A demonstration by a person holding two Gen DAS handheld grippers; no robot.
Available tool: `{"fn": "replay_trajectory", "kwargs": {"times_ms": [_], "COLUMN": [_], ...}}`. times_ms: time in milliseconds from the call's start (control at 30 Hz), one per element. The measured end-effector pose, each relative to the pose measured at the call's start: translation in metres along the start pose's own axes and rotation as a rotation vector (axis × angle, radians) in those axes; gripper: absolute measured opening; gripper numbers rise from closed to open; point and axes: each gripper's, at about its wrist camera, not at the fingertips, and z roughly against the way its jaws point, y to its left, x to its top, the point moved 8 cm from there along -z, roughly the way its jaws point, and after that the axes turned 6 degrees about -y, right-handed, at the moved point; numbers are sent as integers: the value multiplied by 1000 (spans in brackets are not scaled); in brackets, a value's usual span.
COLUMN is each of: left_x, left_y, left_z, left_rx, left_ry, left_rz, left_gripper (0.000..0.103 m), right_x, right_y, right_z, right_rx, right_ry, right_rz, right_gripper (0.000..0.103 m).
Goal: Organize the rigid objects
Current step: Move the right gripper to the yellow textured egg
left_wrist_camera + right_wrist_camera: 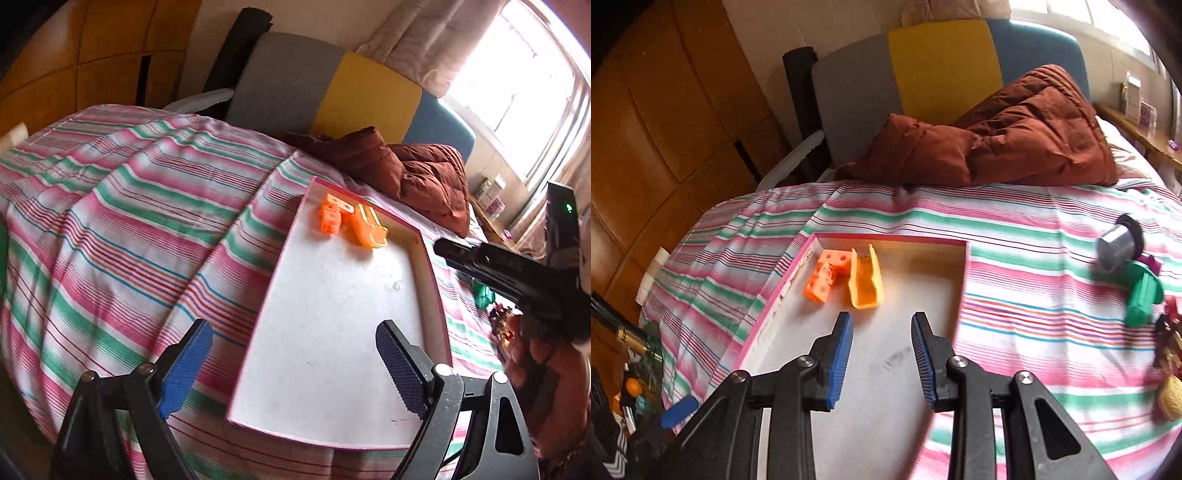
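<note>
A striped sheet [1015, 229] covers the bed. A brown blanket [1015, 136] lies bunched up by the grey, yellow and blue headboard [938, 62].

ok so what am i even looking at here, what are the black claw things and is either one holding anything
Those claws are two hand-held grippers, each carrying a camera that looks along its fingers. One picture comes from the left gripper, the other from the right gripper. Both point down at a pink-rimmed tray on a striped bedsheet. In the tray lie orange cube blocks and a yellow-orange channel piece. Off to the side on the sheet sit a grey cylinder and a green piece. Neither gripper holds anything.
</note>
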Motion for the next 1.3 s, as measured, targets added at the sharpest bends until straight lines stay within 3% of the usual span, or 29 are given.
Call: {"fn": "replay_trajectory", "kwargs": {"times_ms": [167,467,733,867,1033,1100,1300], "left_x": [-6,-20,-28,-31,-38,-39,-45], "left_y": [-17,-56,-87,-100,-114,-118,-125], "left_z": [4,12,20,21,24,25,26], "left_rx": [-32,-97,-140,-148,-158,-159,-152], "left_ry": [4,17,16,27,41,38,49], "left_rz": [-31,-95,-145,-161,-186,-204,-230], "left_gripper": [93,96,99,99,99,99,100], "right_x": [-19,-66,-82,-69,-61,-64,-69], "right_y": [-26,-89,-200,-246,-273,-278,-275], "right_z": [33,73,125,138,120,110,104], "right_rx": [-52,-166,-304,-308,-241,-234,-190], "right_ry": [-28,-5,-78,-86,-15,29,49], "right_rz": [-1,-6,-174,-216,-204,-171,-100], "right_gripper": [34,36,36,36,36,38,44]}}
